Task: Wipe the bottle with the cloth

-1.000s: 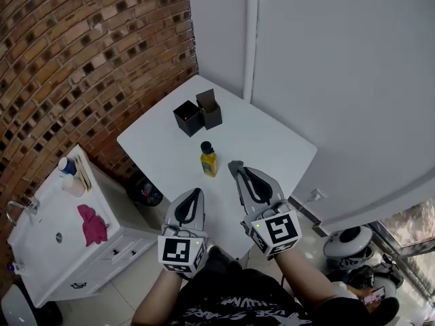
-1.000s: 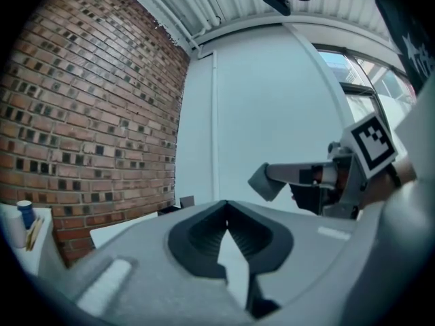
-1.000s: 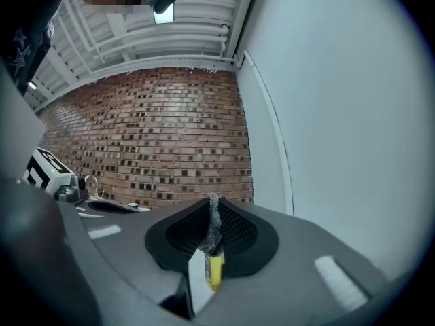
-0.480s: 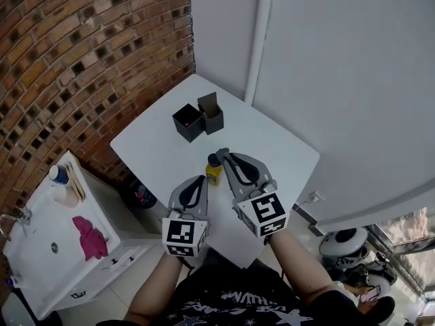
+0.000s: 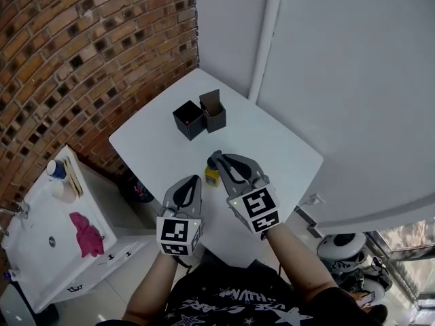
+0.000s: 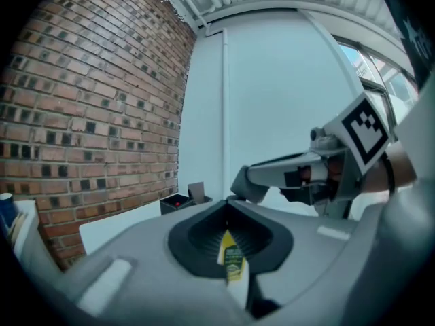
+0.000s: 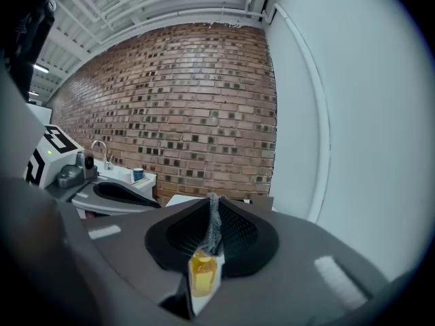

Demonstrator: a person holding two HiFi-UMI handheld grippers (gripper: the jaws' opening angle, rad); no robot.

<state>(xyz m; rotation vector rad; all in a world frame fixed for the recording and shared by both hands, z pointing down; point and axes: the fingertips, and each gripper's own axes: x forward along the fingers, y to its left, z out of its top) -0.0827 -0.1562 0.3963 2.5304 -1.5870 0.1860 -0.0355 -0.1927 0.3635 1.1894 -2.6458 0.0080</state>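
Note:
A small yellow bottle [image 5: 211, 176] with a dark cap stands on the white table [image 5: 272, 148], near its front edge. My right gripper [image 5: 215, 157] is shut on a grey cloth [image 7: 213, 224] and hangs just above the bottle's cap, hiding part of it. In the right gripper view the cloth dangles between the jaws, with the bottle [image 7: 202, 274] right below it. My left gripper [image 5: 195, 179] is shut and empty, close to the bottle's left side. Through its jaws the left gripper view shows the bottle's label [image 6: 233, 262].
Two black open boxes [image 5: 189, 119] [image 5: 212, 111] stand at the table's far side near the brick wall. A white sink cabinet [image 5: 41, 236] with a pink rag [image 5: 86, 225] is at the lower left. White walls meet behind the table.
My right gripper has carried the cloth left from beside the bottle to over its cap. The left gripper has kept its place near the bottle.

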